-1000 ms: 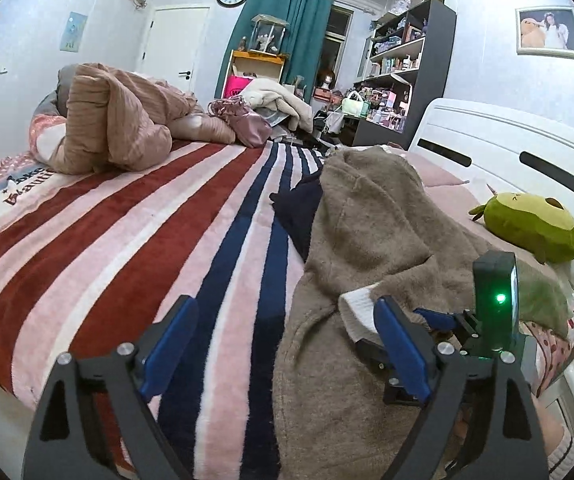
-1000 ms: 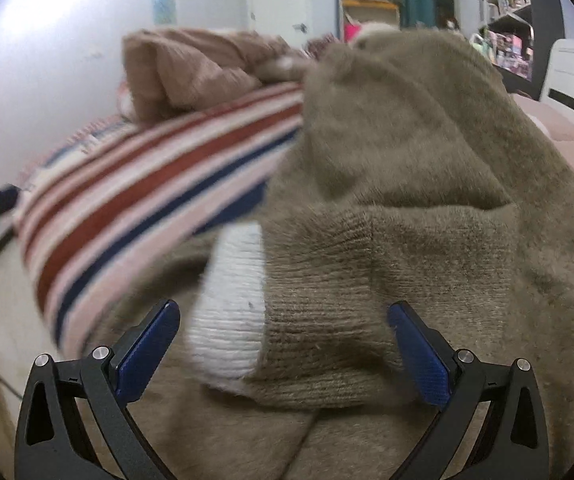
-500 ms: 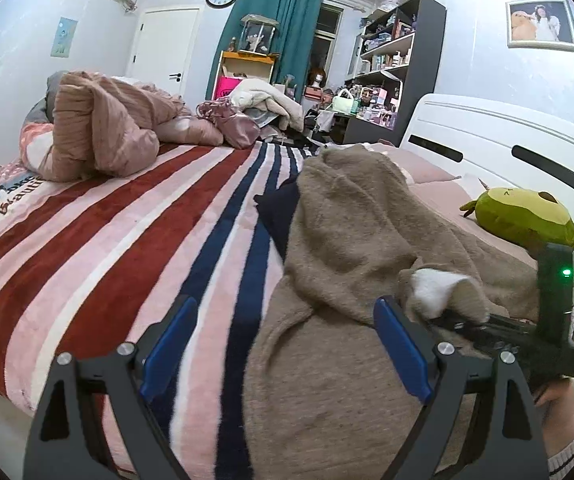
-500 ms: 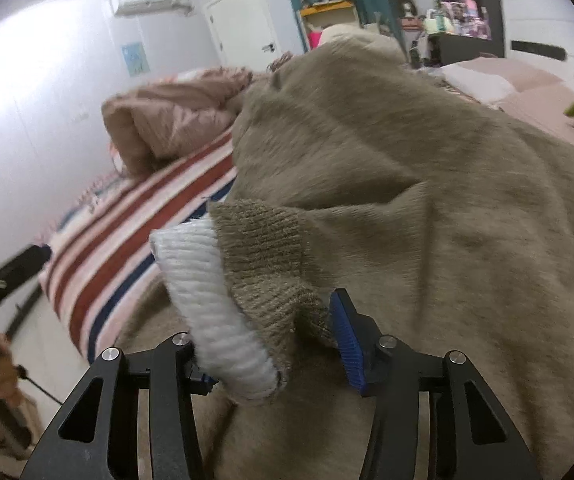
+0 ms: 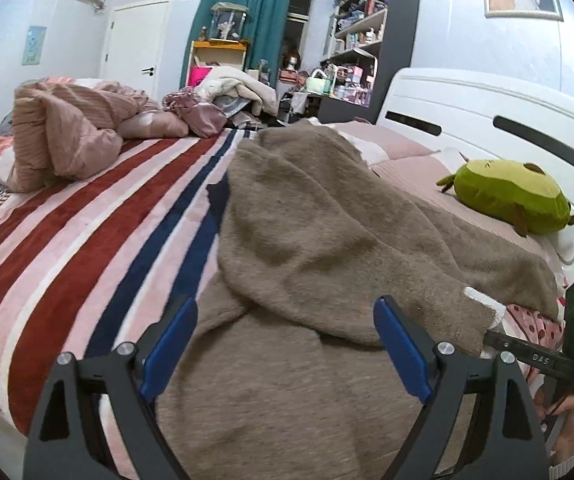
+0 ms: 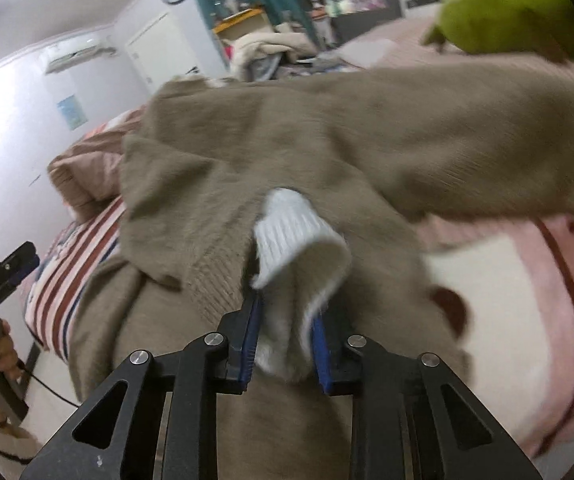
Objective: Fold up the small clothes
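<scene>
A fuzzy brown sweater (image 5: 319,240) lies rumpled on the striped bed; it also fills the right wrist view (image 6: 327,132). Its sleeve ends in a white ribbed cuff (image 6: 291,232), also seen at the right in the left wrist view (image 5: 485,304). My right gripper (image 6: 285,344) is shut on that cuff and holds the sleeve out to the right. My left gripper (image 5: 287,344) is open and empty, hovering just above the sweater's near part.
The striped blanket (image 5: 87,240) covers the bed's left half. A pink crumpled duvet (image 5: 67,128) lies at the far left. A green plush toy (image 5: 511,196) rests by the white headboard (image 5: 487,112). A pink dotted pillow (image 6: 527,300) is under the sleeve.
My right gripper closed on the white cuff and pulled the sleeve out to the right, toward the headboard. My left gripper stayed open and moved closer over the sweater.
</scene>
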### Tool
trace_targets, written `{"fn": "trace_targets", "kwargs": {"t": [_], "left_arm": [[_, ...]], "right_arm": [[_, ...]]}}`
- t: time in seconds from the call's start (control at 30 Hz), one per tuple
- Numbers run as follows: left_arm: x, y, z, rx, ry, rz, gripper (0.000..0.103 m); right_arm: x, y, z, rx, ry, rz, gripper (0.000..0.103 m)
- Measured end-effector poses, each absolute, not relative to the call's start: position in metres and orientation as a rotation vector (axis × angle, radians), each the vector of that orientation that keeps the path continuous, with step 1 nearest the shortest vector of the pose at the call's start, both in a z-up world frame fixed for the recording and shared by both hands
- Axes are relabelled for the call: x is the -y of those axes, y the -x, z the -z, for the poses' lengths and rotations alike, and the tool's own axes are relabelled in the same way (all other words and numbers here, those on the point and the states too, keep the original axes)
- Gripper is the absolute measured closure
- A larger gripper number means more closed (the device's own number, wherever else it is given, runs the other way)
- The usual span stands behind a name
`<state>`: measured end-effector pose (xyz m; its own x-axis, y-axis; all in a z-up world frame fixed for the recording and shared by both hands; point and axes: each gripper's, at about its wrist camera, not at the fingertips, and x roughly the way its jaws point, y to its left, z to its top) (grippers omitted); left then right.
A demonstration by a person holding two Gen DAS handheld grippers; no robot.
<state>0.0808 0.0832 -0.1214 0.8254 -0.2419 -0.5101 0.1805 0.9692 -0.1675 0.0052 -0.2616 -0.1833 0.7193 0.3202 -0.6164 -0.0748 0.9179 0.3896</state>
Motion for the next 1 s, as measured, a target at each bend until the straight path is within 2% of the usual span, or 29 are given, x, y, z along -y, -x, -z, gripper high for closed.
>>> {"fn": "trace_targets", "kwargs": {"t": [0.17,0.23,0.3,0.43,0.5,0.57,0.67,1.0], "left_arm": [[-0.068,-0.085,0.117,-0.551,0.104,0.244,0.015],[-0.064,-0.085,0.115,-0.546,0.096,0.245,0.015],[-0.061,-0.084,0.112,-0.539,0.093,0.25,0.015],[-0.055,-0.087,0.11,-0.538,0.075,0.247,0.015],[-0.052,-0.088,0.109,-0.542,0.075,0.25,0.015],[-0.048,-0.09,0.108,-0.551,0.079,0.255,0.015],[-0.043,-0.094,0.105,-0.564,0.078,0.247,0.015],[-0.024,-0.101,0.093,-0.561,0.057,0.232,0.015]], "right_arm": [[0.283,0.007,0.173,-0.696,-0.337,-0.2,0.084],[0.296,0.012,0.166,-0.664,-0.335,-0.174,0.079],[0.314,0.016,0.161,-0.628,-0.346,-0.139,0.055],[0.357,0.015,0.164,-0.592,-0.443,-0.05,0.042],[0.382,0.014,0.176,-0.605,-0.521,0.003,0.023],[0.407,0.013,0.193,-0.619,-0.619,0.075,0.016],[0.434,0.024,0.205,-0.52,-0.731,0.063,0.017],[0.474,0.016,0.202,-0.373,-0.724,0.136,0.017]]}}
